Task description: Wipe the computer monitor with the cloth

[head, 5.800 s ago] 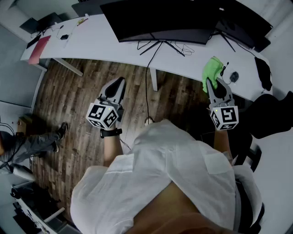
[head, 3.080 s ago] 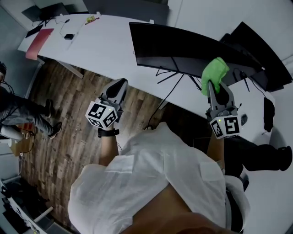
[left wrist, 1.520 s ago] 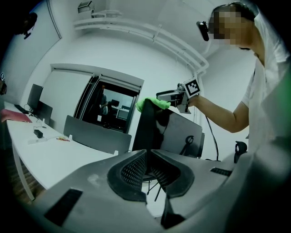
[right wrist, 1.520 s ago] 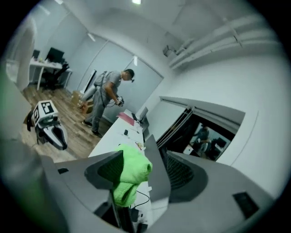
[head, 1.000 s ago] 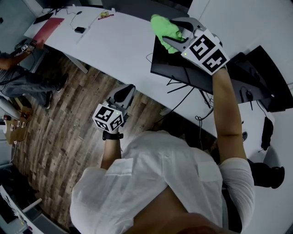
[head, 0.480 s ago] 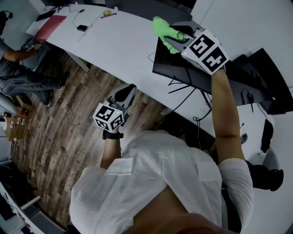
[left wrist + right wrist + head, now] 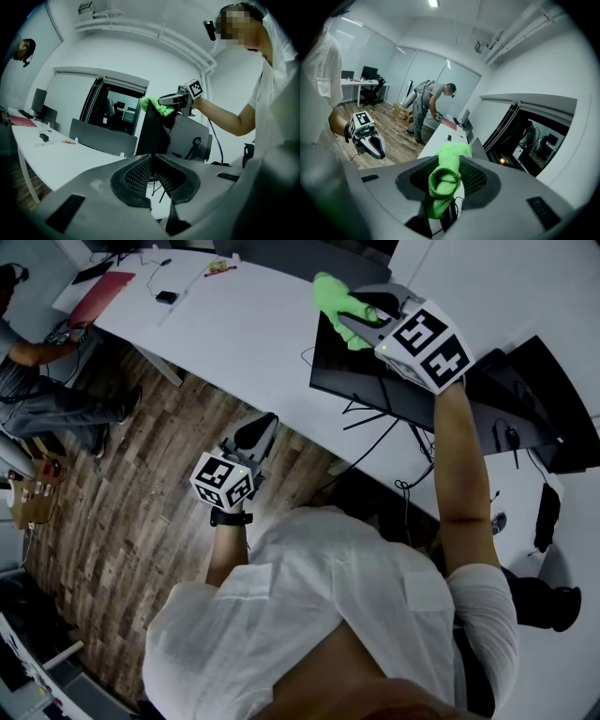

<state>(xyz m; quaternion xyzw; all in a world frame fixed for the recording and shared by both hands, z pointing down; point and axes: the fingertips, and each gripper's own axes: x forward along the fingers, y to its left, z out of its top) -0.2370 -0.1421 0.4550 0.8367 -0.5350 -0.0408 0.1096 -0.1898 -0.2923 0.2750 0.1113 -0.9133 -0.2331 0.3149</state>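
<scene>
Jaws of the right gripper (image 7: 449, 164) have just been closing and now pinch the green cloth (image 7: 443, 183), which sits bunched between the pads, one fold hanging below them and a lobe pushed out ahead. In the head view the cloth is raised at arm's reach to the upper left corner of the monitor (image 7: 394, 381); from the left gripper view it seems to lie over the top edge of the dark panel, though whether it presses on the glass I cannot tell.

By my judgement the wipe is at its start, or at the head of a stroke; the cloth is in hand and brought to the screen, while the breadth of the panel below and to the right of it is yet to be covered. The screen's face is turned away from every camera, so no view shows how clean it is.

The monitor stands on a long white desk (image 7: 244, 334), cables trailing behind its stand, with a second monitor (image 7: 525, 381) just beside it. The left gripper (image 7: 261, 427) hangs well apart over the wooden floor (image 7: 122, 484), jaws closed together on nothing. A person (image 7: 47, 381) bends near the far end of the desk, by a red folder (image 7: 94, 298).

No brand, label or legible writing shows; the cubes on the grippers bear only black-and-white square patterns.
</scene>
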